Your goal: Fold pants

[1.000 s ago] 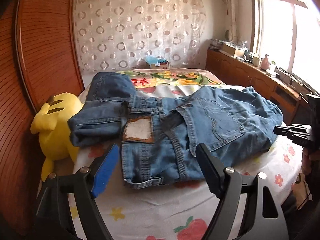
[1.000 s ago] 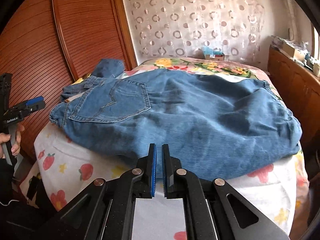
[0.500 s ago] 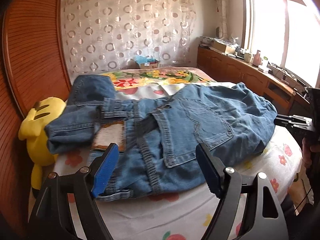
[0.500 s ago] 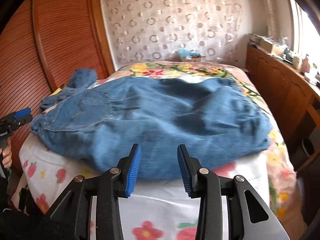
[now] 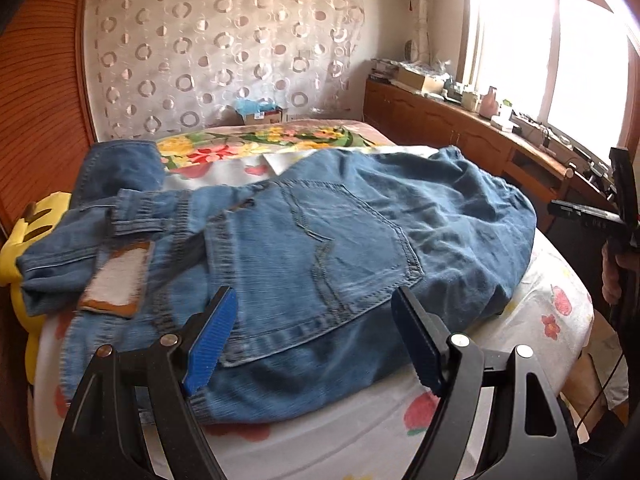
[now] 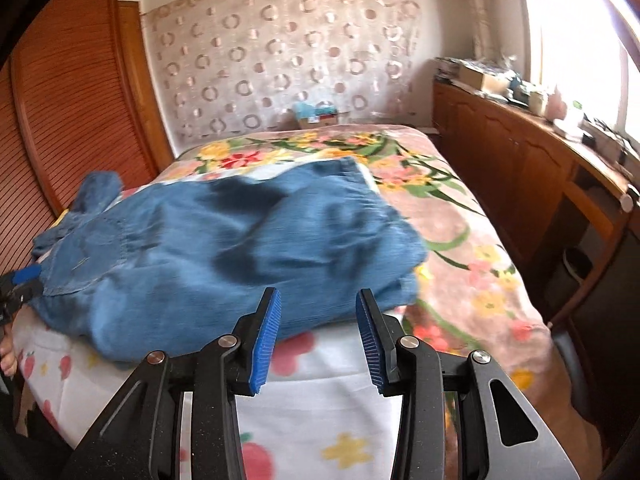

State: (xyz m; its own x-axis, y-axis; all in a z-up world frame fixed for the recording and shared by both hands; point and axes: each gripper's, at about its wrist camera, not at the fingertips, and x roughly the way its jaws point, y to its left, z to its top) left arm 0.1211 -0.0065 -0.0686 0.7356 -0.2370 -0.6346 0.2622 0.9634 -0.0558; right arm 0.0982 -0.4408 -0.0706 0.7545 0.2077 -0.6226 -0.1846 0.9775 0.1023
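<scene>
Blue denim pants [image 5: 320,248] lie crumpled across the bed, waistband and a brown-edged white label [image 5: 116,280] at the left, a back pocket facing up. My left gripper [image 5: 316,336] is open and empty, just above the pants' near edge by the pocket. In the right wrist view the pants [image 6: 240,248] lie in a folded heap. My right gripper [image 6: 318,336] is open and empty, in front of the heap's near right end. The right gripper also shows at the left wrist view's right edge [image 5: 580,212].
The bed has a white fruit-print sheet [image 6: 320,420] and a floral blanket [image 6: 460,248]. A yellow plush toy [image 5: 24,240] lies by the wooden headboard [image 5: 36,100] at left. Wooden cabinets [image 6: 520,168] with clutter run along the window side.
My right gripper opened from shut and swung right along the pants' edge. My left gripper stayed open and moved right, closer to the back pocket.
</scene>
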